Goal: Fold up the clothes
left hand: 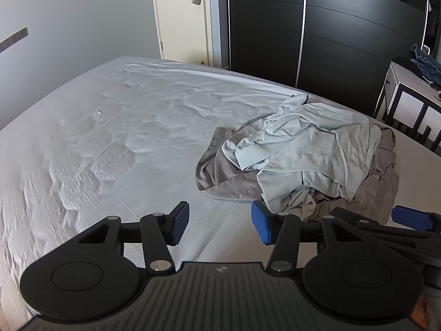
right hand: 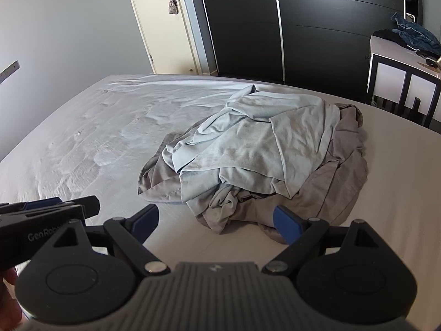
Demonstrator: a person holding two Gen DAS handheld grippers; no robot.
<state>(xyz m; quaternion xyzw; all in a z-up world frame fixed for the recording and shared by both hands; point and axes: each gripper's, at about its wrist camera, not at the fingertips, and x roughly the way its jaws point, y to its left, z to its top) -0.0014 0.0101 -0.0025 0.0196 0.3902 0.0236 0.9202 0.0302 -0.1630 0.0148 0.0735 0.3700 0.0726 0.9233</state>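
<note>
White bed (left hand: pixel 110 138) holds crumpled clothes (right hand: pixel 248 151); both tongs gape empty; right view shows a hand (right hand: pixel 8 289).

clothes pile (right hand: pixel 256 154) on bed (right hand: pixel 91 138), wardrobe (right hand: pixel 303 22) behind

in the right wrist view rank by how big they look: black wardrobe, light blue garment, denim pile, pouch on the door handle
1. black wardrobe
2. light blue garment, nearer the camera, so true size unsure
3. denim pile
4. pouch on the door handle
</note>
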